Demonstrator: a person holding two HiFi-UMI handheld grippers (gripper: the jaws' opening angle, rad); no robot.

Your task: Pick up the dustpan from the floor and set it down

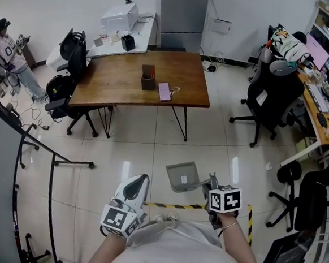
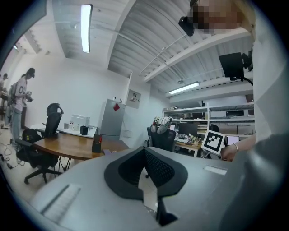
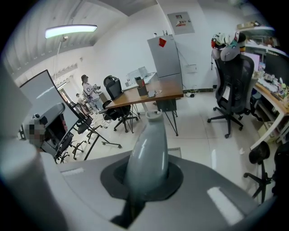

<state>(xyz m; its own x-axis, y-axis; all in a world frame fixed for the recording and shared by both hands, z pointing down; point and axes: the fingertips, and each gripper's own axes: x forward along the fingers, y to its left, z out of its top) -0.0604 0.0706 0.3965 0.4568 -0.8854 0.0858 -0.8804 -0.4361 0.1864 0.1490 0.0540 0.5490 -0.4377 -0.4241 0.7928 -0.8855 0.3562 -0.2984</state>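
Observation:
A grey dustpan (image 1: 182,176) is in front of me over the white floor tiles, its pan pointing toward the wooden table. My right gripper (image 1: 208,185) is shut on its handle. In the right gripper view the rounded grey handle (image 3: 149,144) rises from between the jaws and hides the fingertips of the right gripper (image 3: 145,182); a corner of the pan (image 3: 174,152) shows beyond. My left gripper (image 1: 139,180) is held to the left of the dustpan, apart from it. In its own view the left gripper (image 2: 145,152) points level across the room, jaws together with nothing between them.
A wooden table (image 1: 117,84) stands ahead with a pen holder (image 1: 148,77) on it. Black office chairs (image 1: 269,102) stand at the right and one (image 1: 74,58) at the left. Yellow-black tape (image 1: 173,205) marks the floor by my feet. A black rack (image 1: 38,152) is at the left.

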